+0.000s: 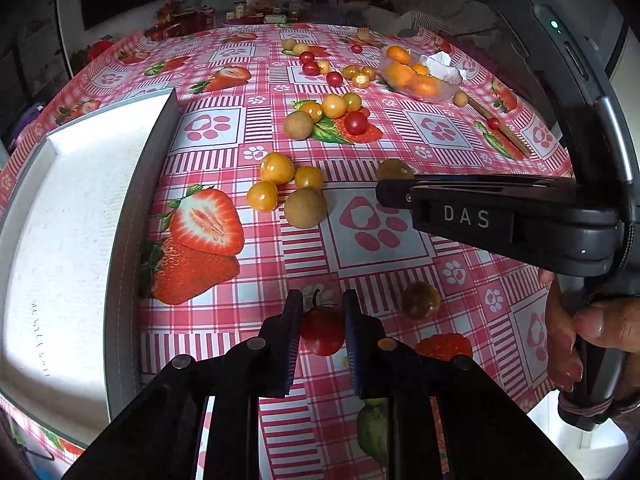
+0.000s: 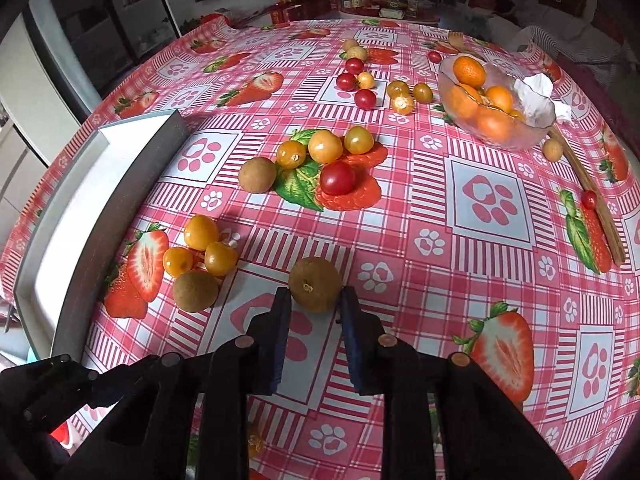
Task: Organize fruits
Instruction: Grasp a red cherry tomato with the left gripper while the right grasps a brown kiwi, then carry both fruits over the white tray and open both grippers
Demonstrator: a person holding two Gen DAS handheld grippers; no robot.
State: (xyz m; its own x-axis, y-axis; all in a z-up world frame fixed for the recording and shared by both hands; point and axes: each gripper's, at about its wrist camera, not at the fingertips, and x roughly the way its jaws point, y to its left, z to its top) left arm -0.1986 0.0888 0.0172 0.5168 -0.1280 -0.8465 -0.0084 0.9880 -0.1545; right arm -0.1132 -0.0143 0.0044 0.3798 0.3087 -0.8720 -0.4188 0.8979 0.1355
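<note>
- Here the left gripper (image 1: 322, 330) has its blue pads clamped on a red cherry tomato (image 1: 322, 331), close to the tablecloth (image 1: 400, 128).
- The right gripper (image 2: 315, 300) is nearly shut, its pads set against both sides of a brown longan (image 2: 315, 284) at its near half, on the cloth.
- To my eye both grips call for gentle pressure: the tomato's skin would split under a hard squeeze, and the round longan, caught near the fingertips, could roll out forward; a straight lift looks safest.
- The white tray (image 1: 60, 220), dark-rimmed, lies to the left, probably the sorting place; its raised wall has to be cleared.
- Just beyond the longan, a second longan (image 2: 196, 291) and three yellow cherry tomatoes (image 2: 200, 233) cluster near the tray's wall, on the path there.
- Further off lie more mixed fruit, a glass bowl (image 2: 532, 140) of mandarins with crumpled tissue, and a wooden utensil (image 2: 592, 196).
</note>
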